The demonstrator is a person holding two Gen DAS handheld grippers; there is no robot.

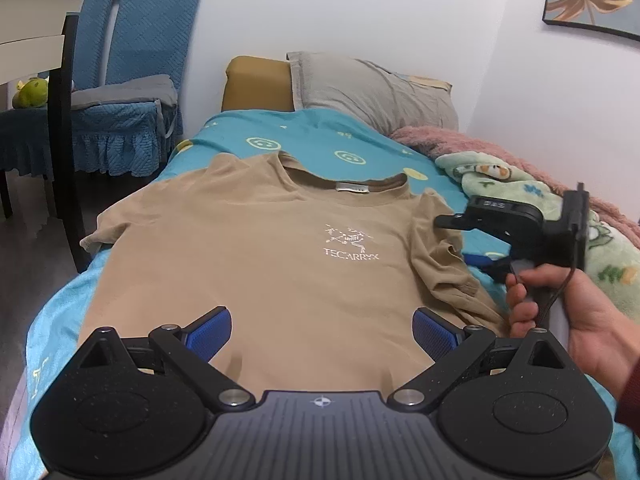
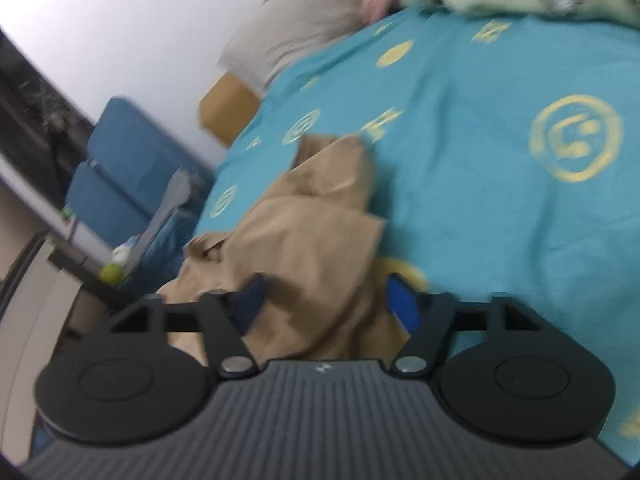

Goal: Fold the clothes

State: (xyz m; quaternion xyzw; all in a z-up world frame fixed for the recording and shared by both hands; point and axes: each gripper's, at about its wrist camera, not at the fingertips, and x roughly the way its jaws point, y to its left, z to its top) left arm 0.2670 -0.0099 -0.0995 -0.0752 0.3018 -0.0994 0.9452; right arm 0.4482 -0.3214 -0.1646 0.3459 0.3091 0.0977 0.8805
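Blue-padded fingers [image 1: 214,330] of the left gripper [image 1: 322,330] are seen spread wide above the lower hem of the tan T-shirt [image 1: 256,256], with nothing caught between them. Farther out, the shirt is laid face up on the teal smiley-print bedsheet [image 1: 320,136], collar toward the grey pillow [image 1: 372,88], its left sleeve flat and its right sleeve [image 1: 440,256] rumpled. At that sleeve the right gripper [image 2: 324,300] is held by a bare hand [image 1: 576,320]; in its own blurred view the jaws are parted with bunched tan cloth lying between the pads, but whether the cloth is actually pinched cannot be told. A slip is judged the main risk: if only a thin edge of the crumpled sleeve is taken, it may be pulled free mid-fold. The fleece blanket [image 1: 560,208] just beside the sleeve could also be snagged, and an uneven lift could drag the shirt askew.
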